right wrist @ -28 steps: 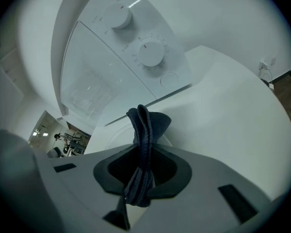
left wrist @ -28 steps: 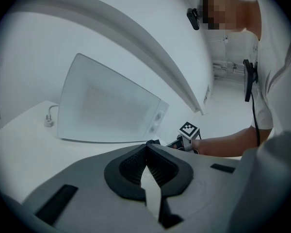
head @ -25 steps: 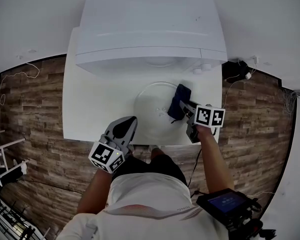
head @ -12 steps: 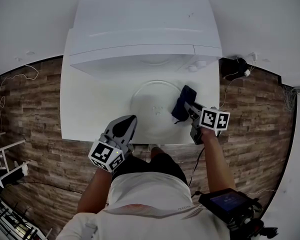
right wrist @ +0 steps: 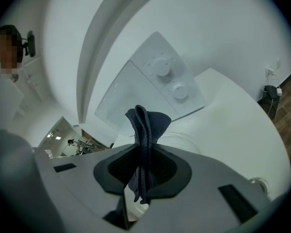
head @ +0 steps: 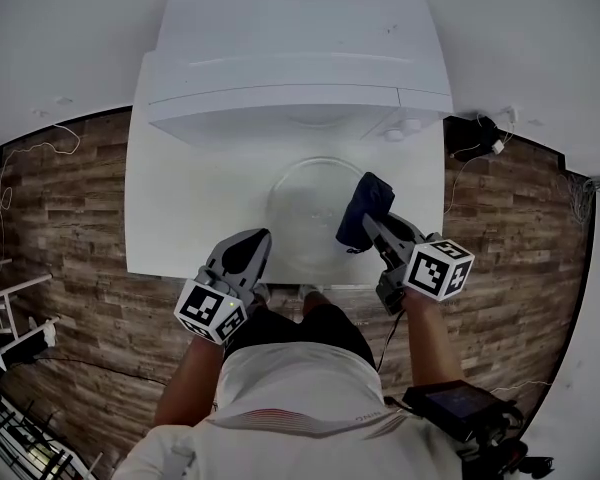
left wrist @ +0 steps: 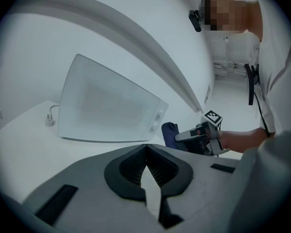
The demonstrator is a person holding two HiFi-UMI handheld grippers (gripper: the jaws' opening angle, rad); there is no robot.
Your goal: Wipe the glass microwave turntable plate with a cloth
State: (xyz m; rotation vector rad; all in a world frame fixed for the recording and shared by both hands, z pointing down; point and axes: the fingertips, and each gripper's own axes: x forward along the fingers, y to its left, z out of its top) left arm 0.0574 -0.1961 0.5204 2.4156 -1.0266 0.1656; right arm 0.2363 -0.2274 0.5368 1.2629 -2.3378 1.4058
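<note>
The round glass turntable plate (head: 305,213) lies flat on the white table (head: 180,208), in front of the white microwave (head: 295,53). A dark blue cloth (head: 365,208) hangs over the plate's right rim, clamped in my right gripper (head: 373,225). In the right gripper view the folded cloth (right wrist: 145,130) stands up between the jaws of the right gripper (right wrist: 143,166), with the plate's rim (right wrist: 186,141) behind it. I cannot tell whether the cloth touches the glass. My left gripper (head: 253,243) hovers at the table's front edge, left of the plate, shut and empty (left wrist: 146,152).
The microwave (left wrist: 106,110) fills the back of the table, its two knobs (right wrist: 167,76) on the right side. A white plug (left wrist: 49,122) lies on the table to its left. A black cable and plug (head: 485,133) sit on the wooden floor at the right.
My right gripper's marker cube has drawn back toward the person and to the right; the cloth stays at the plate's right rim. The left gripper has barely moved.
</note>
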